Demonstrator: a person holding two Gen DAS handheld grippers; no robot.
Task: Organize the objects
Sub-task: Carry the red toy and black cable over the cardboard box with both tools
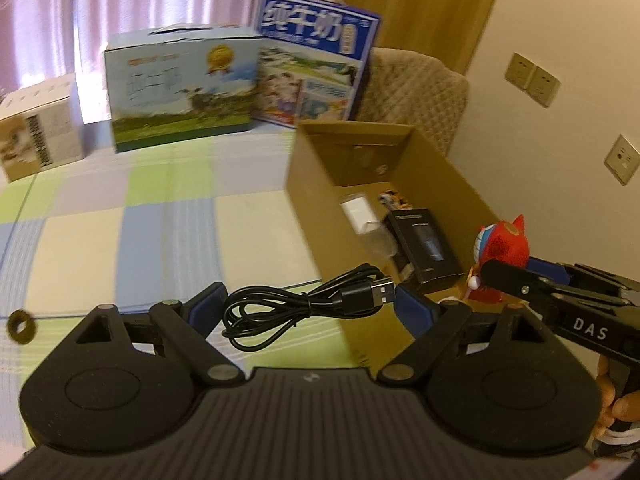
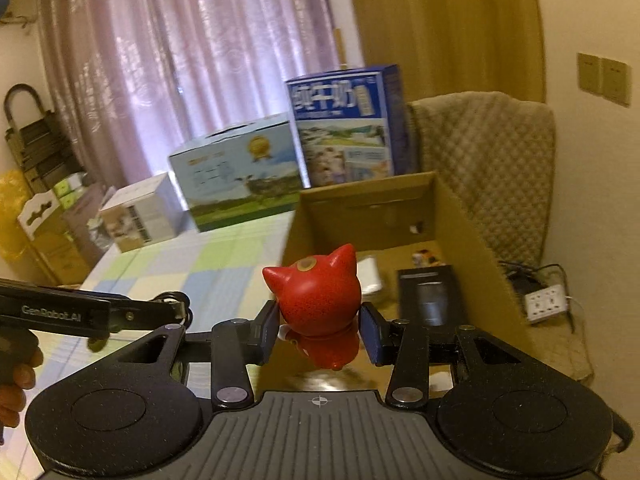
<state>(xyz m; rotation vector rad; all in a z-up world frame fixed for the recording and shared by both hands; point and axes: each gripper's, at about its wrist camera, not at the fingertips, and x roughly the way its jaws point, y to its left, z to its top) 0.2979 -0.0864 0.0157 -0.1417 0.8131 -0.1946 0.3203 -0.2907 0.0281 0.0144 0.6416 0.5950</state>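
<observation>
My left gripper (image 1: 310, 306) is shut on a coiled black USB cable (image 1: 280, 312), whose plug rests against the right finger. It hovers above the checked tablecloth (image 1: 140, 220), just left of an open cardboard box (image 1: 312, 196). My right gripper (image 2: 320, 332) is shut on a red cat figurine (image 2: 320, 300), which it holds over the near end of the cardboard box (image 2: 472, 232). In the left wrist view the red cat figurine (image 1: 502, 246) and the right gripper (image 1: 490, 270) appear at the right. Inside the box lie a white adapter (image 1: 356, 210), a black packet (image 1: 424, 244) and a small toy (image 1: 394, 198).
Two milk cartons (image 1: 180, 92) (image 1: 316, 68) and a white box (image 1: 40, 132) stand along the table's far edge. Behind the cardboard box is a quilted chair back (image 2: 492, 160). A power strip (image 2: 546, 302) lies on the floor at the right. Near the table's left edge sits a dark ring (image 1: 20, 326).
</observation>
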